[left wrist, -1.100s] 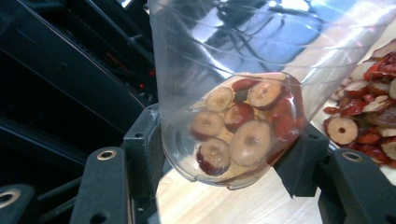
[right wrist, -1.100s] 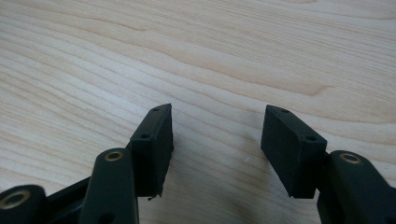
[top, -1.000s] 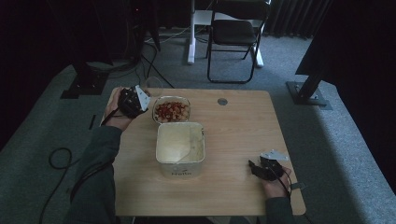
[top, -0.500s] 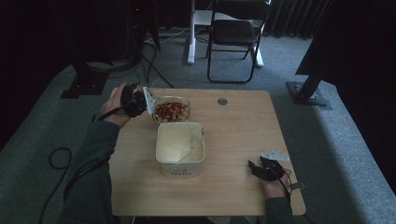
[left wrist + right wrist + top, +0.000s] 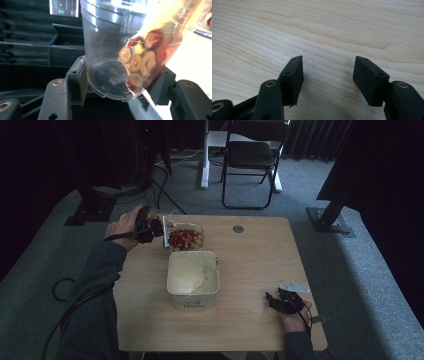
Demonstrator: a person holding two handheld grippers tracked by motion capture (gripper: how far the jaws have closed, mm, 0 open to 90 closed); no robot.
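My left gripper (image 5: 150, 227) is shut on a clear plastic cup (image 5: 110, 50), its pads pressing on the cup's base from both sides. The cup (image 5: 163, 226) is tipped on its side at the left rim of a glass bowl (image 5: 185, 240) of red and tan dried fruit. Fruit slices (image 5: 147, 57) lie against the cup's lower wall. A white tub (image 5: 193, 303) with a pale filling stands in front of the bowl. My right gripper (image 5: 276, 301) rests on the table (image 5: 324, 25) at the front right, jaws open (image 5: 328, 80) with nothing between them.
A round grommet (image 5: 238, 228) sits in the tabletop at the back. A folding chair (image 5: 252, 157) and dark stand bases (image 5: 330, 220) are on the carpet beyond the table. A cable (image 5: 62, 290) trails on the floor at the left.
My left hand has shifted a little to the right, bringing the tipped cup up to the bowl's rim. The right hand has not moved.
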